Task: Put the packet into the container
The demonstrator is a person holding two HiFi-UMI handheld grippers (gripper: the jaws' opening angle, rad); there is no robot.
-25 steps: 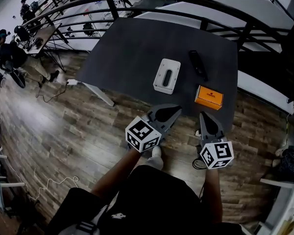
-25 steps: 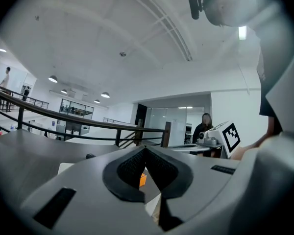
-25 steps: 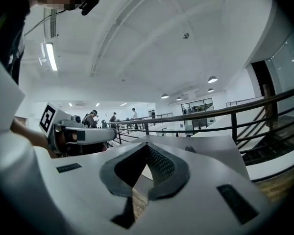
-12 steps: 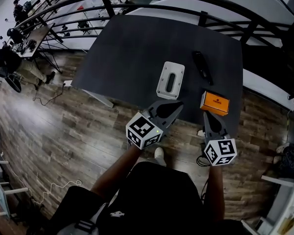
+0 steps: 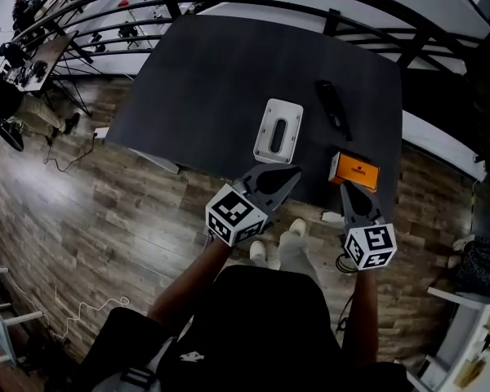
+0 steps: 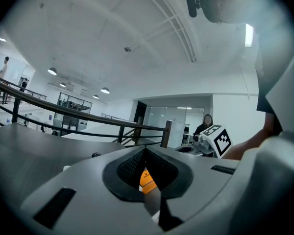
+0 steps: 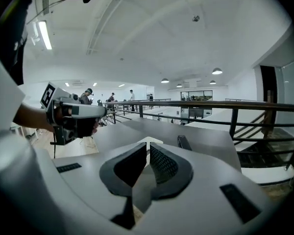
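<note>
An orange packet [image 5: 355, 171] lies flat near the front right edge of the dark table [image 5: 220, 72]. A white container [image 5: 278, 131] with a slot in its top sits to its left. My left gripper [image 5: 291, 172] is shut and empty, its tip at the table's front edge just below the container. Shut and empty as well, my right gripper [image 5: 344, 189] hovers just short of the packet. The left gripper view shows the packet [image 6: 146, 179] through the closed jaws [image 6: 145, 152]. Past my right gripper [image 7: 148, 146], the container [image 7: 148, 141] peeks out.
A black remote [image 5: 332, 107] lies on the table behind the packet, also seen in the right gripper view [image 7: 183, 142]. A curved black railing [image 5: 376, 19] runs behind the table. Wooden floor [image 5: 106, 219] lies below, with desks and people at the far left.
Both grippers have moved forward to the table's front edge, the right one closing in on the orange packet. Jaws stayed shut.
</note>
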